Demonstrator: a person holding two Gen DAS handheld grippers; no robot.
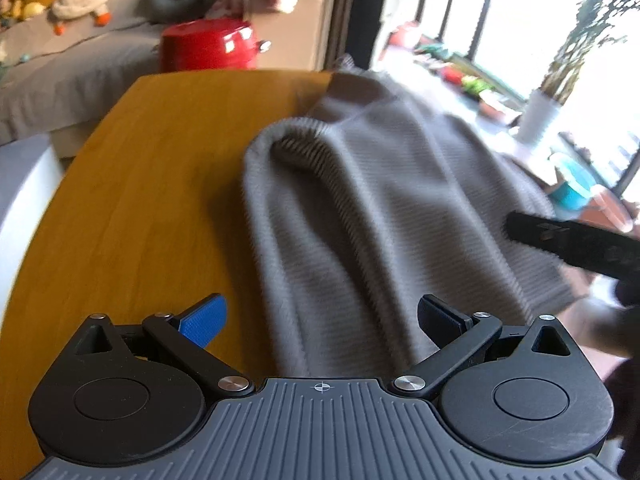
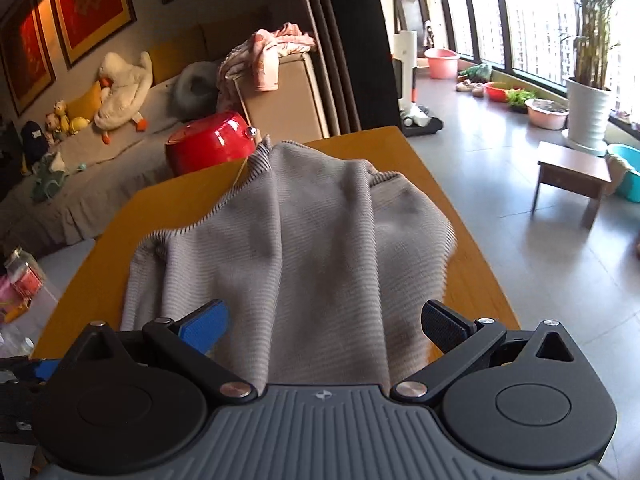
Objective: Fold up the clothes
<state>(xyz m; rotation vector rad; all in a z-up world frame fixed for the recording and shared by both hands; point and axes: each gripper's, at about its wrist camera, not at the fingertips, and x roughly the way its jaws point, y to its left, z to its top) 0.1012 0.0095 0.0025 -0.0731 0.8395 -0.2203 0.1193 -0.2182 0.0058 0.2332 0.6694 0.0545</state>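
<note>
A grey ribbed knit garment [image 1: 360,208] lies bunched on the yellow wooden table [image 1: 140,184]. It also shows in the right wrist view [image 2: 304,236], with its ribbed edge toward the far end of the table [image 2: 472,280]. My left gripper [image 1: 322,324] is open, its jaws wide apart over the garment's near edge. My right gripper [image 2: 326,326] is open too, with cloth lying between its jaws and running under the body. The right gripper's black finger [image 1: 568,240] shows at the right of the left wrist view, over the garment.
A red pot [image 2: 208,142] stands beyond the table's far left edge, in front of a grey sofa [image 2: 100,168] with plush toys. A low brown stool [image 2: 572,176], a white planter [image 2: 588,112] and basins stand on the tiled floor at right.
</note>
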